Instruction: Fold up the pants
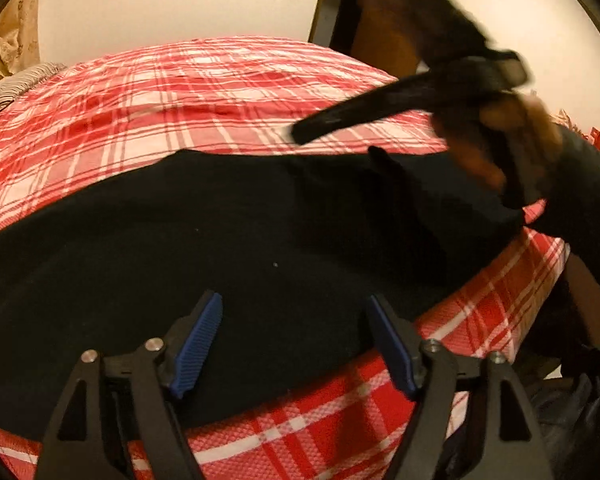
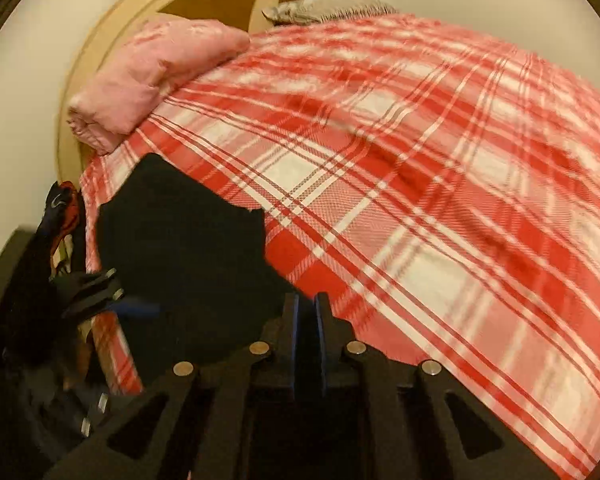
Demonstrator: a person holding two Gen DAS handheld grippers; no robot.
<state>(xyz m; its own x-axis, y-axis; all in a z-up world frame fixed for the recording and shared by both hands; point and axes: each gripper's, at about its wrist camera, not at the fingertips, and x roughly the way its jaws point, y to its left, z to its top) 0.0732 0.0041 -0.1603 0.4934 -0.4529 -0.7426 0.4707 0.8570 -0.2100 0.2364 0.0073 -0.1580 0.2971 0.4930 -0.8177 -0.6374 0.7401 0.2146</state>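
Black pants (image 1: 220, 248) lie flat along the near edge of a bed (image 1: 228, 92) covered in a red-and-white plaid, waffle-textured spread. The left tool (image 1: 294, 340) hangs just above them, its ribbed blue pads spread apart, released. The right tool (image 2: 307, 320) is clenched, pads nearly touching; whether cloth sits between them I cannot tell. Beyond it lie a soft pink pillow (image 2: 156, 76) and a curved cream headboard (image 2: 100, 40).

Left gripper (image 1: 294, 340) fingers spread wide; right gripper (image 2: 308, 320) fingers closed.
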